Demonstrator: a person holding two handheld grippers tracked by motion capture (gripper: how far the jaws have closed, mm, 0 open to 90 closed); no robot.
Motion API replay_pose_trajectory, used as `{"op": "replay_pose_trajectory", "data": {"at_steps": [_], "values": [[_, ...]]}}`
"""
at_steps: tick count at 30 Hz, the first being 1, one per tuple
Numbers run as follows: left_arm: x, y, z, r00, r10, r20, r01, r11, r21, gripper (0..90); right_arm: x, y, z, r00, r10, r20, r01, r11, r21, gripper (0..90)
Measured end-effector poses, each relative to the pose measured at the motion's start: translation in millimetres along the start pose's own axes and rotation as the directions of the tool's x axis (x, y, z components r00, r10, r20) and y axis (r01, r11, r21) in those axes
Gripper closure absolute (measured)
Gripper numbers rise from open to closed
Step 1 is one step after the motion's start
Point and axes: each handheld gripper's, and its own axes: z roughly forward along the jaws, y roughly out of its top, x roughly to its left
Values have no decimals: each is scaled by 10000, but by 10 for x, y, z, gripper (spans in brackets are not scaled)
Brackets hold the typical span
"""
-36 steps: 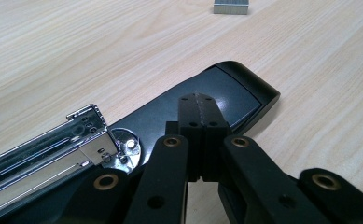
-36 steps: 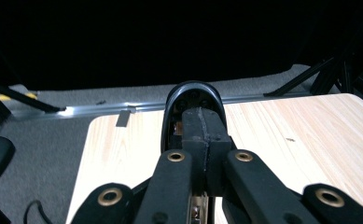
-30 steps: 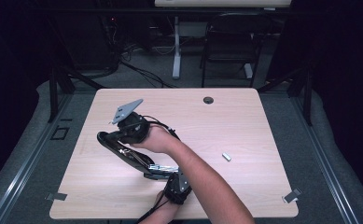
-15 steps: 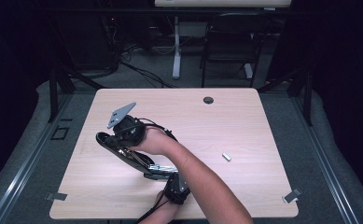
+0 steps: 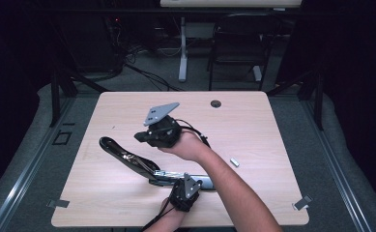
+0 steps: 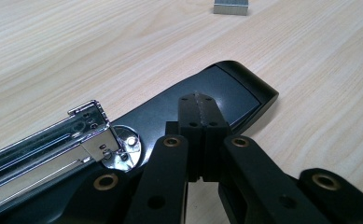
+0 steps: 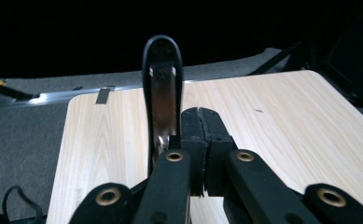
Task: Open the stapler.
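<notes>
Two halves of one black hinged-open stapler (image 5: pixel 137 162) lie along a 10-to-4 o'clock line. Left gripper (image 5: pixel 184 189), jaws pressed together, sits on its base end; right gripper (image 5: pixel 160 133), jaws also closed, hovers beside the raised arm, nearer it.

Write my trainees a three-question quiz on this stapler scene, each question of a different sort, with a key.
1. True or false: the stapler lies swung open on the table.
2. The left gripper has its jaws: A) wide open; B) shut, tips over the stapler's black base; C) clamped on a cup.
3. What small metal thing lies on the table, right of the forearm?
Key: 1 true; 2 B; 3 the staple strip.
</notes>
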Motion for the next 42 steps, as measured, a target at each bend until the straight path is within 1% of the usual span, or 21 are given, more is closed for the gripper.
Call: {"op": "replay_pose_trajectory", "data": {"at_steps": [3, 4, 5, 6, 9, 10, 11, 12, 14, 17, 18, 19, 22, 25, 26, 29, 32, 34, 35, 38, 42], "values": [[2, -1, -3, 10000, -15, 25, 15, 10000, 14, 900, -20, -95, -149, 9995, 184, 243, -179, 9996, -206, 879], [4, -1, -2, 10000, -42, 24, 42, 10000, 12, 900, -25, -138, -213, 9989, 259, 385, -248, 9993, -282, 875], [6, 0, -4, 10000, -71, 33, 71, 10000, 26, 900, -22, -181, -246, 9975, 368, 611, -329, 9975, -631, 868], [4, 0, -2, 9999, -121, 40, 121, 9999, 3, 900, -23, -207, -287, 9963, 422, 750, -375, 9974, -623, 861], [11, -5, -17, 9999, -87, 122, 86, 10000, 24, 900, -51, -302, -487, 9975, 431, 556, -439, 9989, 135, 827], [16, -9, -22, 9998, -123, 146, 124, 9999, -48, 900, -49, -345, -523, 9962, 517, 695, -517, 9987, -18, 812], [22, -11, -28, 9997, -193, 153, 195, 9998, -107, 900, -38, -400, -526, 9923, 734, 999, -672, 9957, -640, 812], [30, -9, -38, 9994, -323, 157, 325, 9994, -144, 900, -40, -432, -557, 9915, 769, 1051, -699, 9952, -685, 807], [55, -2, -55, 9977, -531, 416, 541, 9983, -228, 885, -47, -530, -648, 9861, 1013, 1314, -906, 9922, -853, 767], [81, 16, -92, 9942, -480, 960, 526, 9975, -463, 755, -63, -655, -741, 9786, 1276, 1613, -1122, 9885, -1010, 723], [75, 20, -101, 9920, -599, 1116, 665, 9962, -563, 727, -73, -713, -778, 9735, 1422, 1790, -1241, 9863, -1089, 670], [79, 26, -110, 9916, -553, 1166, 625, 9963, -594, 691, -81, -759, -811, 9681, 1534, 1980, -1332, 9848, -1116, 652], [65, 45, -148, 9921, -484, 1154, 577, 9952, -787, 566, -124, -899, -902, 9556, 2011, 2152, -1750, 9754, -1343, 554], [69, 58, -189, 9911, -511, 1228, 615, 9947, -829, 428, -161, -1027, -988, 9421, 2330, 2411, -2069, 9699, -1288, 460], [81, 63, -208, 9885, -484, 1431, 609, 9946, -839, 399, -167, -1057, -1004, 9379, 2434, 2472, -2179, 9678, -1262, 430], [107, 81, -267, 9863, -493, 1577, 627, 9947, -814, 294, -189, -1195, -1085, 9218, 2703, 2781, -2467, 9620, -1173, 370], [150, 101, -332, 9823, -609, 1771, 739, 9950, -675, 235, -201, -1310, -1151, 9068, 2979, 2983, -2754, 9543, -1158, 321], [180, 110, -371, 9800, -627, 1888, 747, 9956, -569, 191, -207, -1398, -1203, 8941, 3287, 3043, -3070, 9443, -1183, 295], [200, 115, -404, 9782, -686, 1961, 792, 9958, -467, 180, -205, -1424, -1222, 8904, 3289, 3145, -3090, 9443, -1129, 292], [239, 117, -495, 9779, -728, 1959, 827, 9957, -428, 155, -196, -1545, -1281, 8786, 3586, 3154, -3413, 9334, -1104, 268], [329, 98, -648, 9793, -666, 1912, 758, 9963, -411, 155, -172, -1680, -1344, 8647, 3742, 3350, -3623, 9267, -1001, 255]]}}
